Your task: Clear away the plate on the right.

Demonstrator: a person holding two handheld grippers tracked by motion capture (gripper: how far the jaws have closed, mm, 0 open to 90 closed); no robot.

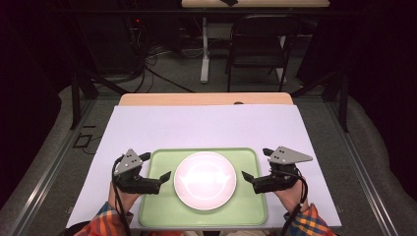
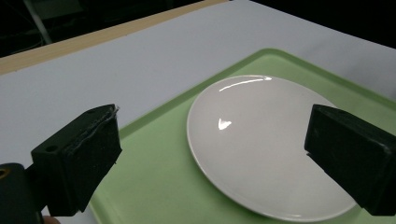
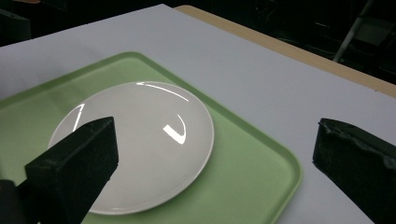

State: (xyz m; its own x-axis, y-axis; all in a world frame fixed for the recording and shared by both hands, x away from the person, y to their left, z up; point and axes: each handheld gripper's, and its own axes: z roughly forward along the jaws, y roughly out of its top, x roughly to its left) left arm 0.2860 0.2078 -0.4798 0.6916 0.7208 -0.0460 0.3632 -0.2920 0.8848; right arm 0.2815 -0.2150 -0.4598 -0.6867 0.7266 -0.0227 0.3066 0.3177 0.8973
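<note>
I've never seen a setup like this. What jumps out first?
A round glossy white plate sits empty in the middle of a pale green rectangular tray near the table's front edge. Flanking it, a person's hands hold two black grippers, left gripper and right gripper, both open and pointing inward at the plate.

Tray (image 2: 154, 186): near edge ran off the frame below the left jaws.
Sleeves (image 1: 101, 223): cropped at the bottom.

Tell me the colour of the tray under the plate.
The tray is pale green, plainest in the high view, with the white plate on it.
</note>
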